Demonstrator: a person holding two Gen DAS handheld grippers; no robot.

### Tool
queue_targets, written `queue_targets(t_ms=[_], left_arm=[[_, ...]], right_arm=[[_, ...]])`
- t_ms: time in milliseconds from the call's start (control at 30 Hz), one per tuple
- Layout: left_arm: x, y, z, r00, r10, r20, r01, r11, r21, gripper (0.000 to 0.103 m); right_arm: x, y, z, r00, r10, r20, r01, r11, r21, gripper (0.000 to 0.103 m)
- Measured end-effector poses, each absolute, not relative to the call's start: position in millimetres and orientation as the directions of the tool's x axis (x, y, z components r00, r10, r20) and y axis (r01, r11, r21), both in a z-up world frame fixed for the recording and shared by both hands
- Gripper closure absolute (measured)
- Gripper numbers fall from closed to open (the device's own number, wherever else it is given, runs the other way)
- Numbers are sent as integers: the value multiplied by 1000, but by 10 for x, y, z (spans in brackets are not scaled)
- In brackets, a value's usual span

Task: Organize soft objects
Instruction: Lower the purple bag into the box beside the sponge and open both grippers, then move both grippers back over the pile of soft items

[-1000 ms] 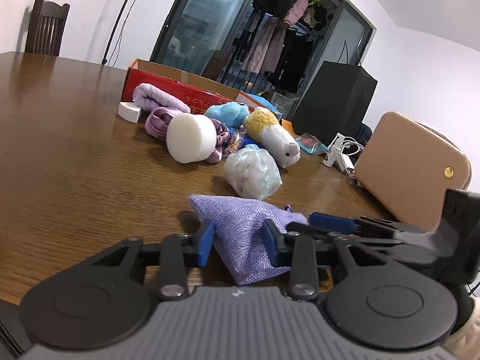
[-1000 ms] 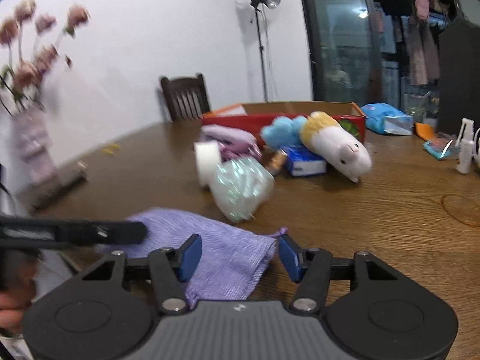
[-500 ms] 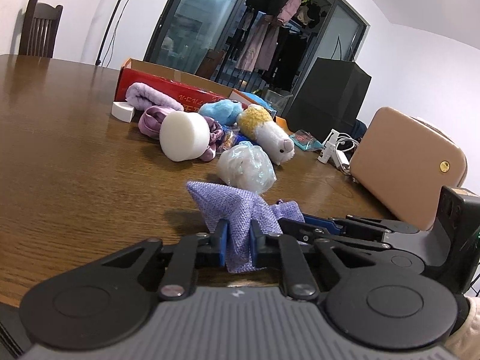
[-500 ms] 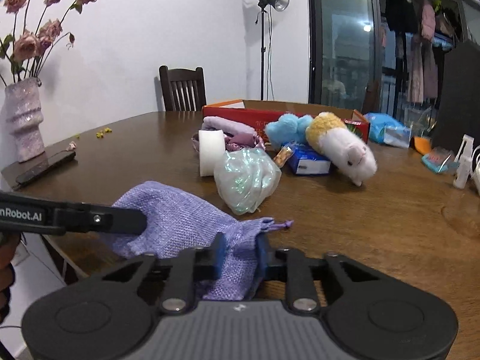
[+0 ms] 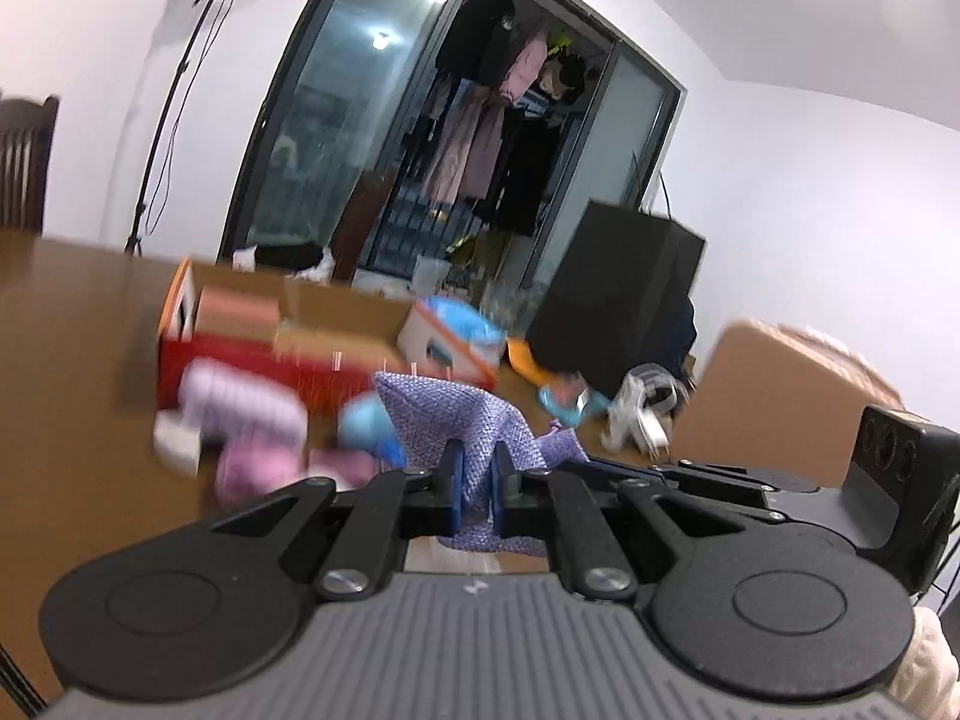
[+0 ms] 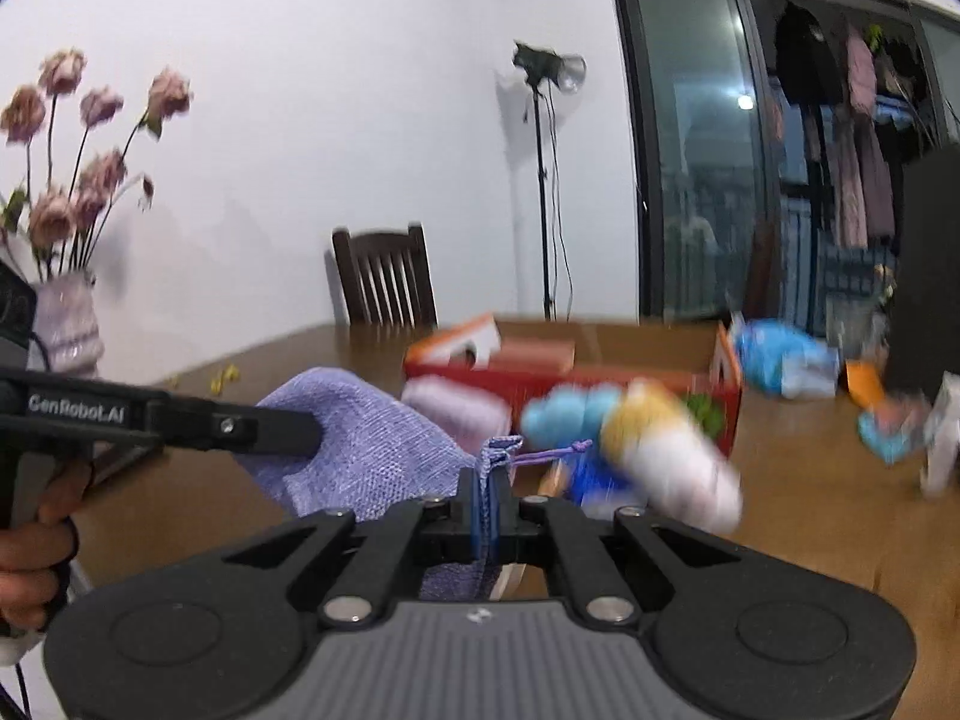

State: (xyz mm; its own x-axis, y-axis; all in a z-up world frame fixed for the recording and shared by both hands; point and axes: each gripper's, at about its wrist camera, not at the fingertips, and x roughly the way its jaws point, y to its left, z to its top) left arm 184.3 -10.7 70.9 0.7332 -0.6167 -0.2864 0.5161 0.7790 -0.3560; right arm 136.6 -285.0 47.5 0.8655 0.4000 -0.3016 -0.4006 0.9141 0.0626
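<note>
The left hand-held gripper (image 5: 475, 483), at the bottom centre of the left wrist view, is clenched on a fold of the purple pouch (image 5: 456, 414); the right hand-held gripper (image 6: 487, 504), low in the centre of its own view, is pinched on the gathered drawstring neck of the same pouch (image 6: 366, 450); the cloth hangs between the two, seemingly lifted off the tabletop (image 6: 840, 516), though its underside is hidden behind the gripper bodies. The pouch looks like loose woven fabric, light and limp; it should sag wherever it is not held, so two grips well apart, one at the neck and one on the body, seem the sound way to keep it spread; the thin drawstring (image 6: 546, 453) trailing from the neck could slip or snag, and is a poor place to hold.

Just beyond the pouch, in the middle of the right wrist view, lies a blurred heap of soft things; a white and yellow plush toy (image 6: 672, 462), a blue fluffy item (image 6: 564, 414) and a pale lilac roll (image 6: 456, 411) sit close together. Behind them stands the open red cardboard box (image 6: 600, 381), probably where the soft things belong. Furthest back, at the upper left of that view, a vase of dried flowers (image 6: 69, 324) stands near the tabletop's edge.
</note>
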Motion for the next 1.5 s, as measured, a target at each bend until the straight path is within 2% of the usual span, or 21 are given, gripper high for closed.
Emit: queue_targets(t_ms=[100, 200, 300, 500, 533, 567, 600, 633, 667, 700, 800, 867, 1000, 1067, 1200, 1367, 1433, 1500], left_arm=[[2491, -264, 942, 727, -621, -293, 523, 777, -349, 94], [3258, -456, 1046, 714, -619, -327, 521, 781, -344, 94], [4054, -633, 989, 683, -604, -410, 482, 795, -368, 94], [5359, -958, 664, 651, -488, -582, 373, 873, -316, 94], [5489, -993, 617, 640, -477, -602, 363, 879, -310, 91], [5631, -1010, 552, 632, -456, -626, 343, 890, -302, 79], [5741, -1017, 497, 630, -432, -645, 322, 902, -289, 71], [5826, -1010, 438, 639, -405, -654, 297, 914, -276, 57], [5878, -981, 406, 651, -381, -657, 274, 924, -265, 50], [5912, -937, 385, 660, -364, -657, 255, 931, -260, 50], [5929, -794, 418, 666, -388, -638, 256, 921, -293, 43], [5888, -733, 498, 684, -372, -628, 254, 928, -273, 41], [5730, -676, 773, 703, -362, -612, 269, 932, -242, 41], [5585, -621, 942, 724, -350, -594, 271, 937, -222, 36], [5138, -507, 1334, 761, -333, -557, 278, 943, -185, 31], [4392, -320, 1711, 804, -311, -507, 289, 949, -125, 17], [4157, -252, 1791, 811, -302, -500, 280, 952, -120, 17], [3918, -197, 1858, 815, -297, -497, 278, 954, -114, 17]], right_arm=[[1991, -2949, 759, 865, 400, -302, -407, 912, 41, 100], [2776, -3041, 936, 850, 399, -343, -399, 914, 74, 100], [3720, -3035, 992, 825, 372, -425, -386, 921, 56, 100], [5277, -2929, 728, 738, 297, -606, -341, 939, 45, 100], [5481, -2919, 659, 719, 290, -632, -329, 942, 58, 100], [5682, -2903, 584, 703, 277, -655, -311, 948, 68, 100], [5834, -2883, 517, 688, 268, -674, -297, 952, 76, 99], [5937, -2879, 440, 674, 264, -690, -282, 955, 90, 95], [6023, -2873, 377, 661, 258, -705, -264, 959, 103, 89], [6093, -2868, 312, 649, 258, -715, -256, 960, 114, 88], [6124, -2866, 237, 649, 263, -714, -263, 958, 114, 83], [6107, -2907, 287, 661, 278, -697, -269, 955, 126, 82], [5957, -2999, 596, 705, 265, -658, -261, 959, 108, 79], [5820, -3051, 786, 723, 259, -641, -264, 960, 91, 76], [5350, -3144, 1228, 765, 234, -600, -266, 963, 36, 69], [4542, -3260, 1750, 819, 213, -533, -271, 962, -33, 58], [4284, -3303, 1885, 838, 198, -508, -265, 962, -62, 52], [4027, -3327, 1968, 850, 188, -492, -259, 963, -79, 51]])
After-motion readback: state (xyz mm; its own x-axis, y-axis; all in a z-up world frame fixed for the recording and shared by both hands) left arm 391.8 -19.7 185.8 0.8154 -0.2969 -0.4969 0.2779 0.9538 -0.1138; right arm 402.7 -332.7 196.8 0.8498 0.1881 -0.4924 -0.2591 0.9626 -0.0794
